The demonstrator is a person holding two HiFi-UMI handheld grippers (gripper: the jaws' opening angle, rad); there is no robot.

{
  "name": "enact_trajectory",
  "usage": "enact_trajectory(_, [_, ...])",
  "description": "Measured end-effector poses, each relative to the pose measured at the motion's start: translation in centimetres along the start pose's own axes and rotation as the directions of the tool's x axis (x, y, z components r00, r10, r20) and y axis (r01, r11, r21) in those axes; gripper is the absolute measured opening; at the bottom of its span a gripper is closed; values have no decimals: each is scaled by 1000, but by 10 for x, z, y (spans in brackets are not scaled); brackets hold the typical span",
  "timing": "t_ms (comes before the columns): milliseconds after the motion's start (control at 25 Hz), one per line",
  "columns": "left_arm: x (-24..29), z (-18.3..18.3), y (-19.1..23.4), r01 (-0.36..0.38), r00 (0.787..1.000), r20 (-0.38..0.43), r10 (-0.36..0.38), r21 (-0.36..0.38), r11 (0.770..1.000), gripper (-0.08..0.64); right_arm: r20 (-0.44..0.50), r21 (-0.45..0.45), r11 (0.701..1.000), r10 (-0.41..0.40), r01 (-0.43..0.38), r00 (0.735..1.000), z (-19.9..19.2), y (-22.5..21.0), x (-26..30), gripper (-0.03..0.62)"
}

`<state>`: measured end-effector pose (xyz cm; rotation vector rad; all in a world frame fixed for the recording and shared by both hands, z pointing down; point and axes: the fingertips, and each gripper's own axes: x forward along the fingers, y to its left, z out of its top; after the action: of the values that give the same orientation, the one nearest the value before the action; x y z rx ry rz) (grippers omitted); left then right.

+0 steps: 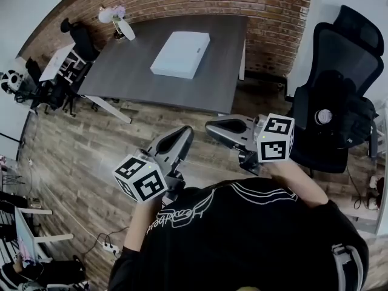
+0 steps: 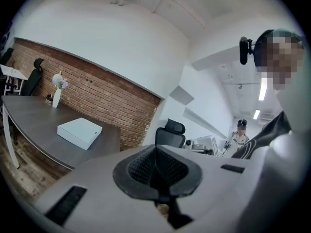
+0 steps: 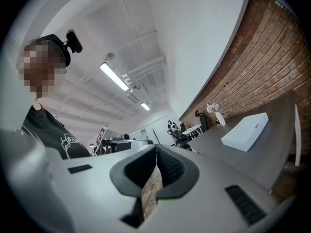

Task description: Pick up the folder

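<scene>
From my seat I see the flat white rectangular folder [image 1: 180, 54] lying on the dark grey desk [image 1: 127, 71], towards the desk's far edge by the red brick wall [image 1: 242, 5], with nothing on top of it. At the desk's far left corner stands a small white vase of pale flowers [image 1: 118, 20], well apart from the folder. Both tools hang over the wood plank floor [image 1: 79, 138] on the near side of the desk, clear of its edge. The left gripper [image 1: 185, 132] has its jaws pressed together with nothing between them, and its own view shows the dark ribbed pads [image 2: 141, 166] meeting while the folder [image 2: 79, 133] sits far off on the desk. The right gripper [image 1: 209, 126] is likewise closed and empty, and its view shows the folder [image 3: 245, 131] on the desk beyond the jaws. A black mesh office chair [image 1: 339, 83] stands off the desk's right end.
</scene>
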<state>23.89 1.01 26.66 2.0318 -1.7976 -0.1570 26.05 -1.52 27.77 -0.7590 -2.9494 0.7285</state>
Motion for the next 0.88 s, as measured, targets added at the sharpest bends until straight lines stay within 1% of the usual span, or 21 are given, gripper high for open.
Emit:
enact_trajectory(240, [7,-5,21,6,1000,-9,-6,-18,1000,6,14,43,999,-1,0,1000,1,-25,9,-4])
enact_trajectory(400, [7,-7,49,21,1000,-11,-22,-49,999,6,-10,66,998,-19,19,1000,-7,-45,28,-3])
enact_trajectory(520, [13,-3,77,44,999,-7,-45,-81,996,6,-20,85,995,-46,48,999,-10,-68,44,-3])
enact_trajectory(640, [25,6,108,73,997,-16,-74,-84,994,6,-11,100,992,-82,83,997,-5,-97,62,-4])
enact_trajectory(880, [42,35,196,114,992,-46,-121,-121,986,6,8,142,976,-170,168,985,12,-164,115,-3])
